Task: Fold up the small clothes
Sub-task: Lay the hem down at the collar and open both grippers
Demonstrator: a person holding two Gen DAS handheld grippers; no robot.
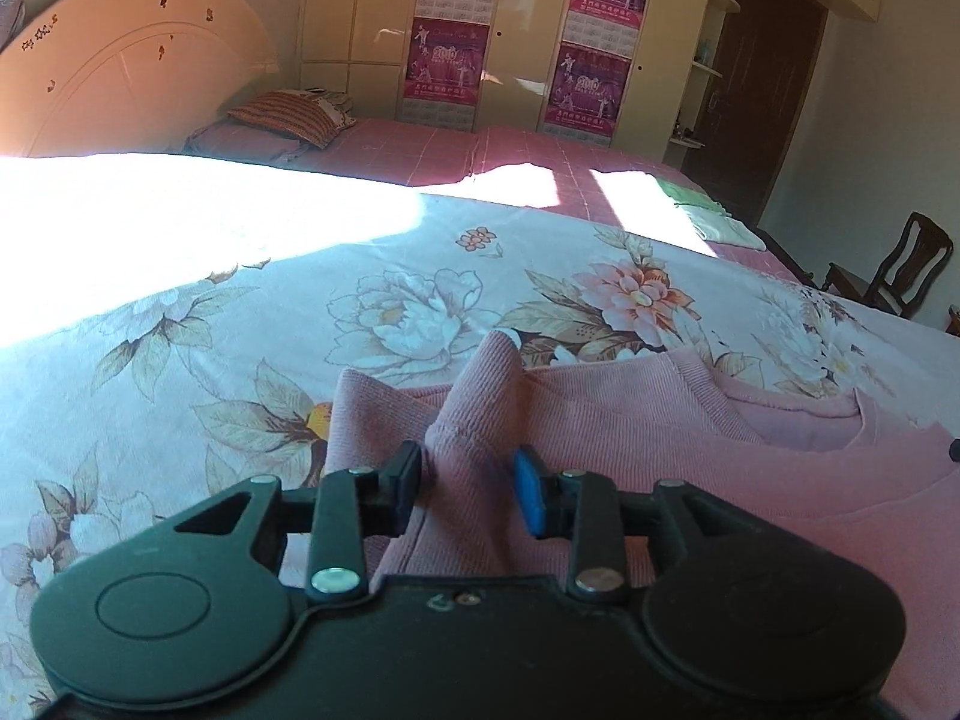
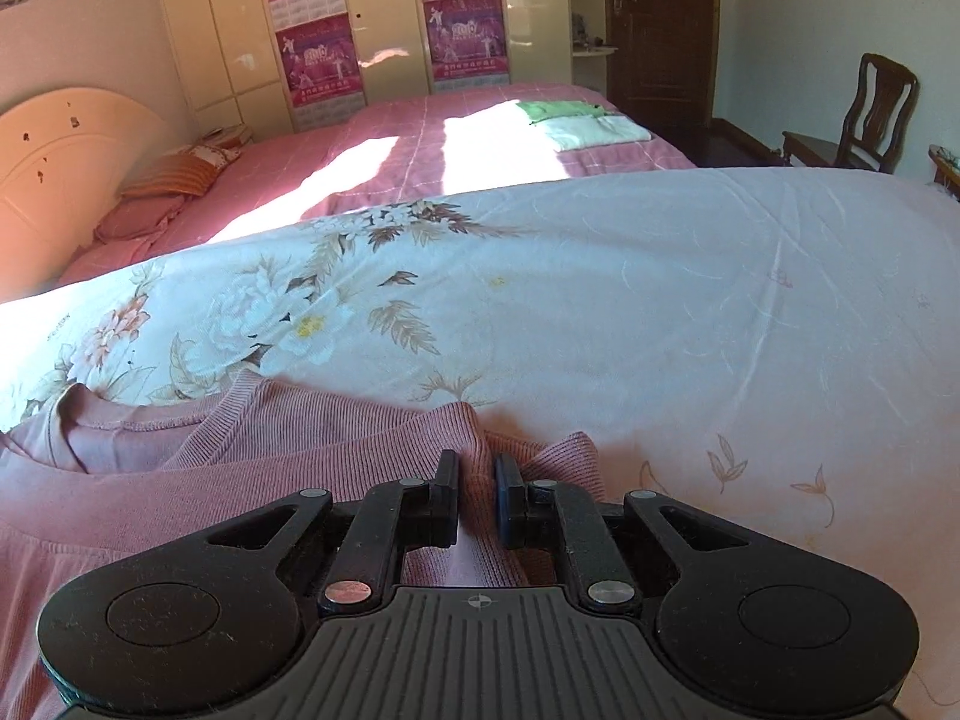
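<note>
1. Pink ribbed top [image 1: 690, 420] lies near on the floral quilt [image 1: 390, 300]; its neckline faces far.
2. Left gripper [image 1: 468, 480] stands partly open; a raised fold sits between its pads, whether pressed I cannot tell.
3. Right gripper [image 2: 477, 495] pinches the top's right edge, jaws narrow.

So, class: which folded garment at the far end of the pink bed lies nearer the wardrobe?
The green folded garment; the white folded garment beside it lies closer to the camera.
</note>
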